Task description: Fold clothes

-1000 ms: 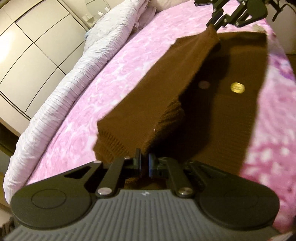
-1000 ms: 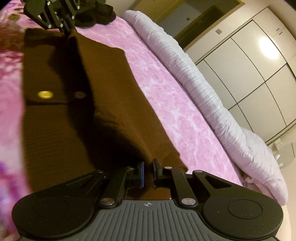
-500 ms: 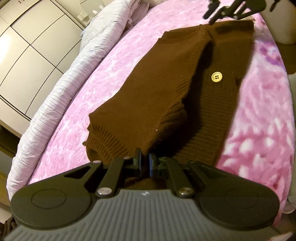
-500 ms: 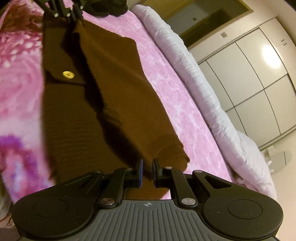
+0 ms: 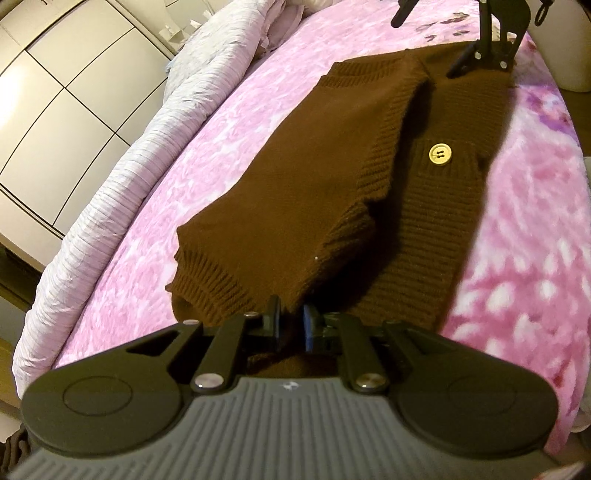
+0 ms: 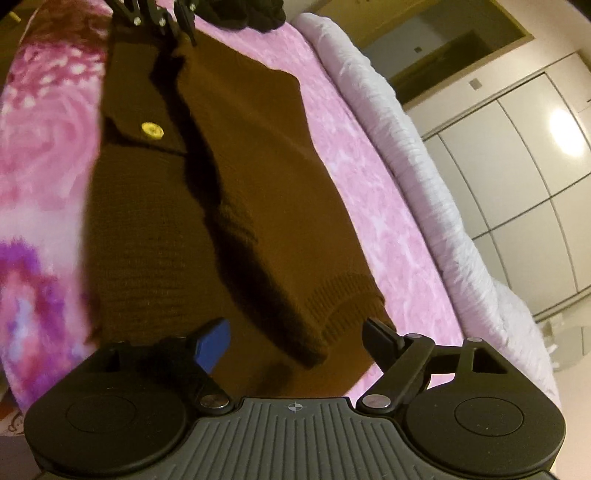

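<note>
While lying flat on the pink floral bedspread, brown knit sweater sits folded lengthwise, one half laid over the other. Ribbed hem of top layer toward left gripper; ribbed band at far end toward right gripper. Yellow button exposed on lower layer, just beside folded edge; same button also seen from right wrist view.

Left gripper: fingers narrow, opening slightly. Brown knit runs between the two fingers at near edge of sweater; cannot tell for sure whether pads still press on it, but gap is small and cloth fills it.

Right gripper: fingers wide and opening. Blue-padded finger over lower layer, other finger at ribbed corner of top layer. Cloth lies flat below and between them, no pad pressing on it. From left wrist view, right gripper's fingers show spread over far end of sweater.

White ribbed quilt bunched along far side of bed, apart from sweater. White panelled wardrobe behind it. Dark garment heap on bed past left gripper, in right wrist view.
</note>
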### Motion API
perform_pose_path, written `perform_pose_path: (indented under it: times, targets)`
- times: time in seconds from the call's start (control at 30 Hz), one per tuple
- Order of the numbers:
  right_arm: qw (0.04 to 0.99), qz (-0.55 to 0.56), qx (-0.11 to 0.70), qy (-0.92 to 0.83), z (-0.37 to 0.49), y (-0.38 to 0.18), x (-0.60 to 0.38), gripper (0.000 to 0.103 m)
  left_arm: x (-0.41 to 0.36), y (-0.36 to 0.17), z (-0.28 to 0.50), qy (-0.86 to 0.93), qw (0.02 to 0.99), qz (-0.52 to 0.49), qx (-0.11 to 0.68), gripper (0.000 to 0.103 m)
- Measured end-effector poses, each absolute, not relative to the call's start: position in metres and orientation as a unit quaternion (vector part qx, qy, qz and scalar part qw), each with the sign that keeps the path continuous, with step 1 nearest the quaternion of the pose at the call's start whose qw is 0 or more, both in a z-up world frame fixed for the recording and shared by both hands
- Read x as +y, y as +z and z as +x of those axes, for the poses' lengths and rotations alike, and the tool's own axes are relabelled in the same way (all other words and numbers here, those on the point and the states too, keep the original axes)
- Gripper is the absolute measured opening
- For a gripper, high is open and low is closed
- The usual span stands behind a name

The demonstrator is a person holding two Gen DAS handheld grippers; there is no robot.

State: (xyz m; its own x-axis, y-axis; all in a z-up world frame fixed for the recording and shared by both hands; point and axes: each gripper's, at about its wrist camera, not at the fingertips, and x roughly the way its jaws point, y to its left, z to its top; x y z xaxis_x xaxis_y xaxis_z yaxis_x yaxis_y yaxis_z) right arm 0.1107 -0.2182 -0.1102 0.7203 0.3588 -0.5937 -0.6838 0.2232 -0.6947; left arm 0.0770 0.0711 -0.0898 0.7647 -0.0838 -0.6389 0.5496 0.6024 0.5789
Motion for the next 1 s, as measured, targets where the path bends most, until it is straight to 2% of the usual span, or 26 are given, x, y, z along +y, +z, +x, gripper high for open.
perform_pose_path:
  times: [0.27, 0.3, 0.33, 0.37, 0.4, 0.73, 1.0]
  targets:
    - [0.749, -0.542, 0.14, 0.354, 0.129, -0.116, -0.204, 0.08, 0.074, -0.093, 0.081, -0.196, 0.84, 0.415, 0.29, 0.013]
    - [0.748, -0.539, 0.147, 0.357, 0.132, -0.115, -0.203, 0.068, 0.074, -0.095, 0.081, -0.199, 0.835, 0.423, 0.291, 0.013]
    - [0.747, -0.538, 0.156, 0.358, 0.135, -0.114, -0.203, 0.036, 0.075, -0.096, 0.082, -0.203, 0.831, 0.428, 0.291, 0.012]
    - [0.747, -0.543, 0.162, 0.348, 0.139, -0.114, -0.202, 0.016, 0.076, -0.096, 0.081, -0.209, 0.828, 0.43, 0.291, 0.008]
    - [0.747, -0.547, 0.164, 0.341, 0.141, -0.114, -0.203, 0.006, 0.077, -0.095, 0.081, -0.214, 0.828, 0.429, 0.29, 0.006]
    - [0.773, -0.524, 0.148, 0.325, 0.094, -0.089, -0.213, 0.006, 0.082, -0.085, 0.062, -0.212, 0.83, 0.431, 0.283, 0.005]
    - [0.772, -0.519, 0.168, 0.327, 0.063, -0.098, -0.203, 0.006, 0.083, -0.091, 0.049, -0.212, 0.827, 0.432, 0.292, 0.005]
